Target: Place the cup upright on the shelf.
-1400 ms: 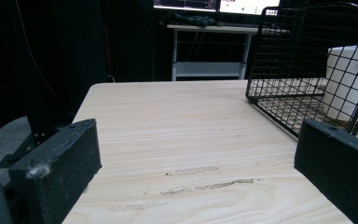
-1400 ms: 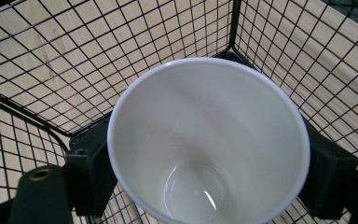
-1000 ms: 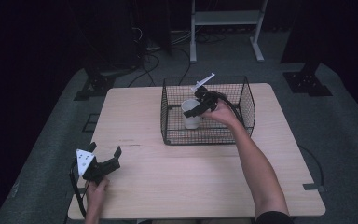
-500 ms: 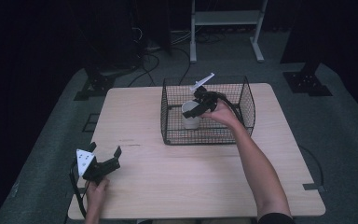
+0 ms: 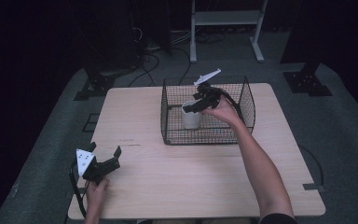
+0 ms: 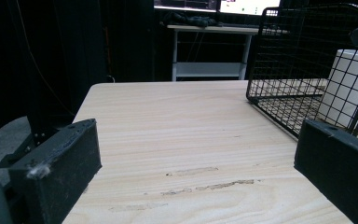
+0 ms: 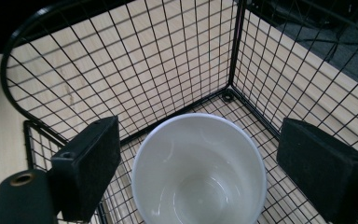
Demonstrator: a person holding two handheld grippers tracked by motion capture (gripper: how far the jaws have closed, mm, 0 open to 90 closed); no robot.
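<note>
- Your white cup stands upright and empty inside the wire basket, towards its left half, so the placing looks done.
- Your right gripper hovers just above the cup's rim; its jaws have just been opening, and in the right gripper view the pads stand clear on either side of the rim without pressing on it. It has hold of nothing.
- What seems left for you is to lift that gripper up and out over the basket wall.
- Your left gripper rests at the near left corner of the wooden table, well apart from the basket. Its jaws are spread wide with bare tabletop between them.
- In the way: the basket's mesh walls surround your right gripper on all sides, and its cable arcs inside the basket. Judge your exit as straight up, or the jaws may catch the wire or tip the cup.
- Beyond the table's far edge you have a white stand and loose floor cables, none of them near the work.
</note>
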